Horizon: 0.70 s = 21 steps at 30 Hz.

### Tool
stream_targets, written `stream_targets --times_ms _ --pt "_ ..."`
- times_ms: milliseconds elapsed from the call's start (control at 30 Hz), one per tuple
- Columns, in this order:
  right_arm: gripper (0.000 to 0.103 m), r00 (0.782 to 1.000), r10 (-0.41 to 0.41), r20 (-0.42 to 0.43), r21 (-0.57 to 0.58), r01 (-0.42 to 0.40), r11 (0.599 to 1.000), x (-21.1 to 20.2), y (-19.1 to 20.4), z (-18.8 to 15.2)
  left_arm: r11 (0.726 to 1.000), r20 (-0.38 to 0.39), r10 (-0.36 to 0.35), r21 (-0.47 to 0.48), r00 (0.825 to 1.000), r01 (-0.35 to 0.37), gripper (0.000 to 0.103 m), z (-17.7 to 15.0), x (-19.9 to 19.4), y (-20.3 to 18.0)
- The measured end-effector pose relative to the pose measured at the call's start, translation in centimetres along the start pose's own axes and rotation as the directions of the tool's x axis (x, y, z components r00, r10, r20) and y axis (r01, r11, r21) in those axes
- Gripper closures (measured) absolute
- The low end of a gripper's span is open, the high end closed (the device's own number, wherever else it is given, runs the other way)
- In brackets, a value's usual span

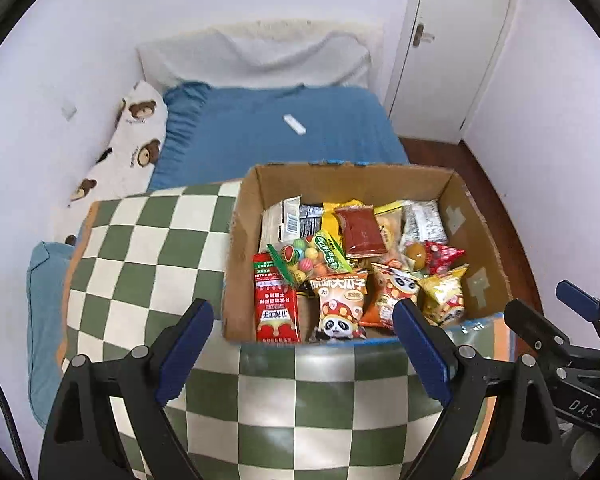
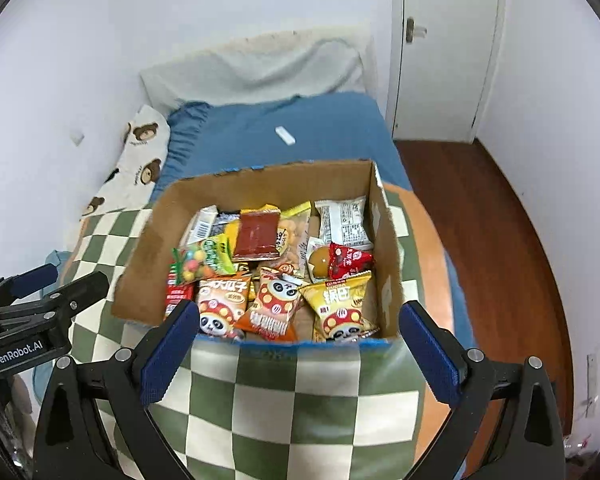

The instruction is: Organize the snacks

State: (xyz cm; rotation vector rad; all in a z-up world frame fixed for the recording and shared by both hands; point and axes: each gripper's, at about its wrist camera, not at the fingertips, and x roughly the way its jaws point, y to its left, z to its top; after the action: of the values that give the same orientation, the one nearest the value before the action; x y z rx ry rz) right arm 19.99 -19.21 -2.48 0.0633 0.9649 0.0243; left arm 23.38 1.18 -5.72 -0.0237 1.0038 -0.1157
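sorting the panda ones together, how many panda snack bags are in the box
3 show, all along the near side of the cardboard box: a cream bag on the left, an orange bag in the middle, a yellow bag on the right. More may be buried.

left hand-held gripper | black frame | blue pads | silver screws

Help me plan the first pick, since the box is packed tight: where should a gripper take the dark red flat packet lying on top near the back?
Grip the dark red flat packet across its long side edges, from above. It lies flat atop the pile in the cardboard box, its edges exposed.
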Motion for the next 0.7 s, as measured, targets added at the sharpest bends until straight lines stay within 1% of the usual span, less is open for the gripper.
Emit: stream_targets --times_ms 267,467,700 --pt "0.000 0.994 -0.003 0.105 -0.033 0.007 0.999 -7.7 0.8 -3.8 1.000 0.119 -0.006 0.007 0.993 0.005 0.011 -3.6 -6.8 -0.3" --pt "0.000 0.979 -0.031 0.200 -0.046 0.041 0.998 -13.0 1.2 -5.9 1.000 0.158 -0.006 0.025 0.987 0.002 0.011 -6.2 -10.2 -0.9" --pt "0.000 0.969 -0.009 0.248 -0.048 0.021 0.999 -17.1 1.6 -6.9 1.000 0.208 -0.009 0.026 0.978 0.004 0.011 -8.3 -13.5 -1.1"
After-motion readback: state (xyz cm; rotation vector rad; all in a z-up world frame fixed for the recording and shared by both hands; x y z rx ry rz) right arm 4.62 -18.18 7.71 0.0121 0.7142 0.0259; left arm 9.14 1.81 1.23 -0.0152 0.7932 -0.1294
